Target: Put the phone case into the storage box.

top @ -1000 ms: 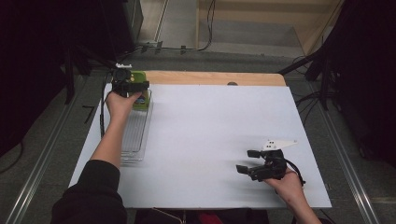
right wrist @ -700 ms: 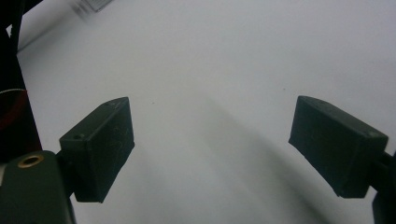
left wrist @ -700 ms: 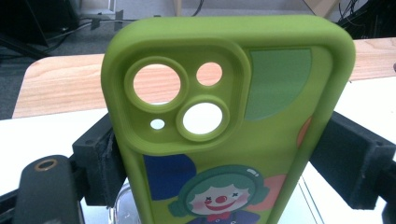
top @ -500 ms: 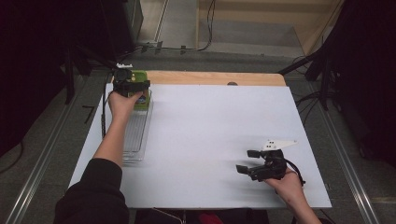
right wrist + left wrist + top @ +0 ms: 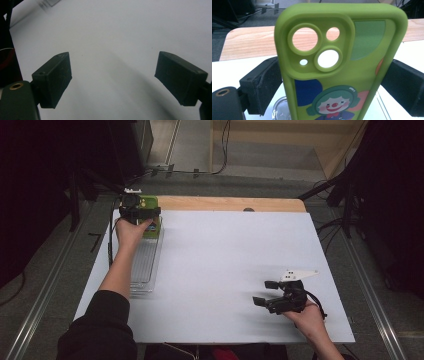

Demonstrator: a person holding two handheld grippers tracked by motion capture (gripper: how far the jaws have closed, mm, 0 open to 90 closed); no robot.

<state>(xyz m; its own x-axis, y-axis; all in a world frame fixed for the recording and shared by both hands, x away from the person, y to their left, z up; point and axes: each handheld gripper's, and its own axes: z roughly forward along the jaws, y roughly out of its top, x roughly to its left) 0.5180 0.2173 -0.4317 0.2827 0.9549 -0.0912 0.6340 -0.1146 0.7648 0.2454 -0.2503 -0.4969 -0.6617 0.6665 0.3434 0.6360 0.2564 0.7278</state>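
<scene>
1. The left gripper is at the far left corner of the table, its two black jaws clamped on the long sides of a green phone case.
2. The phone case stands upright between the jaws – its back faces the left gripper view, showing the camera cut-outs at the top and a cartoon clown below them.
3. Just under the case sits the far end of a clear plastic tray, which runs lengthwise along the table's left edge; whether the case touches it cannot be told.
4. The right gripper rests low over the near right part of the white table – jaws spread wide, nothing between them, well apart from the case.
</scene>
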